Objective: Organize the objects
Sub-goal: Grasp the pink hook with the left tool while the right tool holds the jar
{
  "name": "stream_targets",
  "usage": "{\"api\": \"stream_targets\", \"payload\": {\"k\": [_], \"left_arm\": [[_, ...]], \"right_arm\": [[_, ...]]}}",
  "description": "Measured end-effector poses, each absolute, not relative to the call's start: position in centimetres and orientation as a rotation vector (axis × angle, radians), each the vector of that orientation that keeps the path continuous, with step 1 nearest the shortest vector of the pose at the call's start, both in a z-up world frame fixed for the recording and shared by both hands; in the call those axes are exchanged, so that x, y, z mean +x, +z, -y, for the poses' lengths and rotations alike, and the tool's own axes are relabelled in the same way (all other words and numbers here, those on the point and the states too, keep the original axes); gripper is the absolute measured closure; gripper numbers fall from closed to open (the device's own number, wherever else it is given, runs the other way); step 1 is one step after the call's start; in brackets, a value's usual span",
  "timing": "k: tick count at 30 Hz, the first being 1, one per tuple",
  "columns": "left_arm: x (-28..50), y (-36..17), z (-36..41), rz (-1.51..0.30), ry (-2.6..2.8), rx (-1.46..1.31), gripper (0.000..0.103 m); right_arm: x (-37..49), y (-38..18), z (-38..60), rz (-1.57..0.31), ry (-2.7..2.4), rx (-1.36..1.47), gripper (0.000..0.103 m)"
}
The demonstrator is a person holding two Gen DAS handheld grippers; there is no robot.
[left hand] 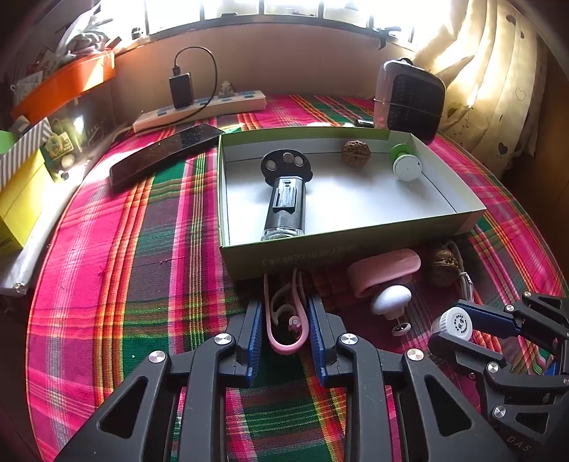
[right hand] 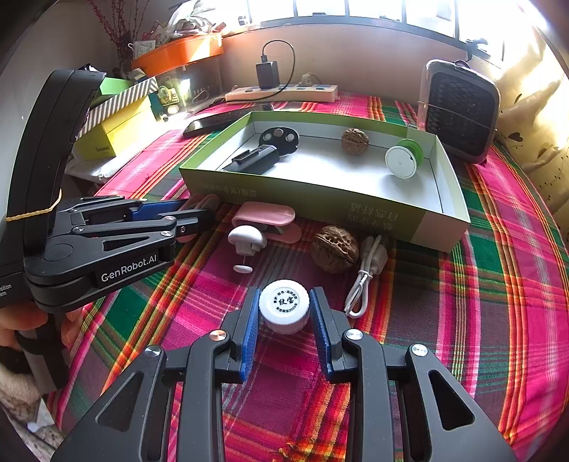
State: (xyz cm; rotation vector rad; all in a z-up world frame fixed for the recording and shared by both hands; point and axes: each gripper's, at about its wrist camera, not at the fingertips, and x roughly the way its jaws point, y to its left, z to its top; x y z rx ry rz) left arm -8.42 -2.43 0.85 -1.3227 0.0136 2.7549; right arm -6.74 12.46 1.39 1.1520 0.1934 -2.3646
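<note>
Pink cord (left hand: 284,330) lower centre, between left gripper (left hand: 286,320) pads, contact unclear | white jar (right hand: 284,309) clenched by right gripper (right hand: 284,312) | both bound for box (left hand: 355,245), judged.

Window (left hand: 277,9): runs along the far side behind dark bars, with strong daylight pouring through.
Sill (left hand: 266,26): dark ledge under the glass, curved by the lens.
Wall (left hand: 284,60): plain tan band below the sill, part sunlit, part shaded.
Curtain (left hand: 490,78): cream cloth with small heart prints, hanging at the far right and glowing where the sun hits it.
Tablecloth (left hand: 117,256): pink, green and orange plaid covering the whole surface, bright at the left, shaded near the middle.
Left side (right hand: 117,39): dim corner with dry reddish twigs standing against a grey wall.
Light: hard sun from the far side, long shadows falling toward the near edge.
</note>
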Motion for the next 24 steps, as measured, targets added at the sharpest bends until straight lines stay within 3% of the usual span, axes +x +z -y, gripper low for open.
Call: {"api": "stream_targets", "payload": {"k": [24], "left_arm": [[-8.28, 0.99, 2.61, 0.016, 2.743, -1.333, 0.081]], "right_arm": [[-6.91, 1.62, -12.32, -0.193, -2.366, 1.141, 0.073]]}}
